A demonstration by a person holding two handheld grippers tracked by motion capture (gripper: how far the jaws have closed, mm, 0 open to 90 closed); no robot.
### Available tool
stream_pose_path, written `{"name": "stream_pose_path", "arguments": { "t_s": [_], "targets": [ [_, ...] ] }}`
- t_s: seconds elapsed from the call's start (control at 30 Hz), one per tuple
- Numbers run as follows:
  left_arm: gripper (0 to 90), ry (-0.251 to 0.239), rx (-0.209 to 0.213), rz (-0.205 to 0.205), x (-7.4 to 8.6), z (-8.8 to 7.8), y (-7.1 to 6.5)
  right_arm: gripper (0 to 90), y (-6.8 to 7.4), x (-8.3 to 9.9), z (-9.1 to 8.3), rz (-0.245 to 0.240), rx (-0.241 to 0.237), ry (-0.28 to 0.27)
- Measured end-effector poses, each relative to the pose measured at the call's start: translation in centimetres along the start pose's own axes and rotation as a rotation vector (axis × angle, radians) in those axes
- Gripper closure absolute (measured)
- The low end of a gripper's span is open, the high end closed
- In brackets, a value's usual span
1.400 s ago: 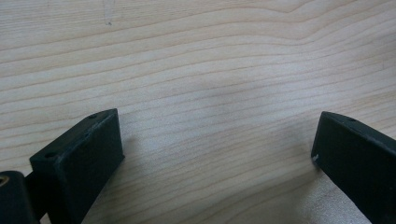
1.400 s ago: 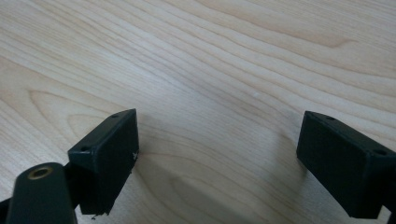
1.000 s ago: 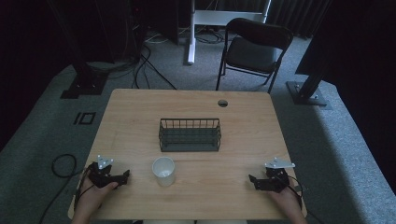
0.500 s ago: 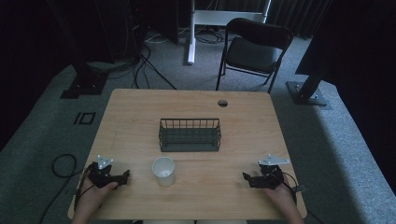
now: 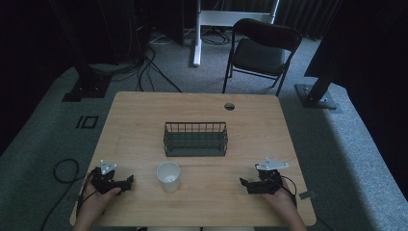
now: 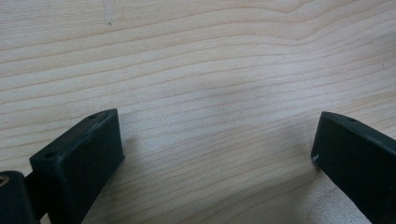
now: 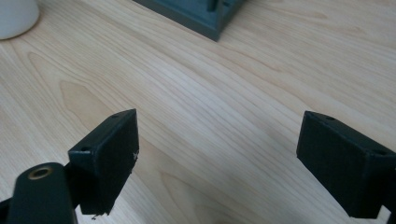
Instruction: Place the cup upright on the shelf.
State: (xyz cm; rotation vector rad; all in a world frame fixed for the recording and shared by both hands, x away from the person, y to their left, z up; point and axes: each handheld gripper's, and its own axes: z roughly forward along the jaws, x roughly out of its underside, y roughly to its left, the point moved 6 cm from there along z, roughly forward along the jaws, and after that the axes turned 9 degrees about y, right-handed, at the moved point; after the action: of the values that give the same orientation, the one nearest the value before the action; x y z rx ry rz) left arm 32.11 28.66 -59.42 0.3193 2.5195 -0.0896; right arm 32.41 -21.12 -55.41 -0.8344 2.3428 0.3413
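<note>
a light wooden table takes up the middle of the high view, with a small round hole near its far edge. beyond it on the grey floor stands a black folding chair. at the table's centre sits a dark wire basket, long side facing the person, upright and apart from everything else. just nearer the person and a little to the left of the basket's middle stands a white cup, upright, mouth up, on bare wood.

the left gripper rests low at the near left corner of the table, held in the person's left hand, pointing toward the cup and near it without touching. in the left gripper view its jaws stand wide apart with bare wood grain between them.

the right gripper sits at the near right, held in the right hand, pointing left toward the cup, well apart from it. in the right gripper view its jaws are spread wide over bare table, with the cup's base at the upper left corner and a corner of the basket at the top
</note>
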Motion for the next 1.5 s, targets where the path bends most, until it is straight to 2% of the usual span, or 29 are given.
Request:
{"name": "stream_pose_path", "arguments": {
  "t_s": [0.17,0.2,0.3,0.4,0.47,0.77,0.8,1.17,1.3,1.37,1.43,1.5],
  "targets": [
    [2.3,0.0,0.0,0.0,0.0,0.0,0.0,12.8,0.9,-0.5,0.2,-0.027,-0.004,-0.005],
    [2.3,0.0,0.0,0.0,0.0,0.0,0.0,12.9,1.4,-0.8,0.4,-0.038,-0.022,-0.008],
    [2.3,0.0,0.0,0.0,0.0,0.0,0.0,12.9,2.0,-1.1,0.6,-0.055,-0.033,-0.008],
    [2.3,0.0,0.0,0.0,0.0,0.0,0.0,12.9,2.3,-1.2,0.7,-0.06,-0.035,-0.007],
    [2.3,0.0,0.0,0.0,0.0,0.0,0.0,12.9,3.2,-1.6,1.2,-0.083,-0.048,-0.002],
    [2.3,0.0,0.0,0.0,0.0,0.0,0.0,12.9,4.8,-2.3,2.1,-0.108,-0.078,-0.006],
    [2.3,0.0,0.0,0.0,0.0,0.0,0.0,12.9,5.6,-2.6,2.4,-0.12,-0.095,-0.007],
    [2.3,0.0,0.0,0.0,0.0,0.0,0.0,12.9,7.9,-4.1,2.8,-0.17,-0.153,-0.024],
    [2.3,0.0,0.0,0.0,0.0,0.0,0.0,12.9,8.8,-4.6,3.1,-0.186,-0.165,-0.03],
    [2.3,0.0,0.0,0.0,0.0,0.0,0.0,12.9,8.8,-4.6,3.1,-0.186,-0.165,-0.03],
    [2.3,0.0,0.0,0.0,0.0,0.0,0.0,12.9,9.7,-5.3,3.4,-0.206,-0.183,-0.038],
    [2.3,0.0,0.0,0.0,0.0,0.0,0.0,12.9,9.9,-5.4,3.5,-0.211,-0.189,-0.037]
  ]
}}
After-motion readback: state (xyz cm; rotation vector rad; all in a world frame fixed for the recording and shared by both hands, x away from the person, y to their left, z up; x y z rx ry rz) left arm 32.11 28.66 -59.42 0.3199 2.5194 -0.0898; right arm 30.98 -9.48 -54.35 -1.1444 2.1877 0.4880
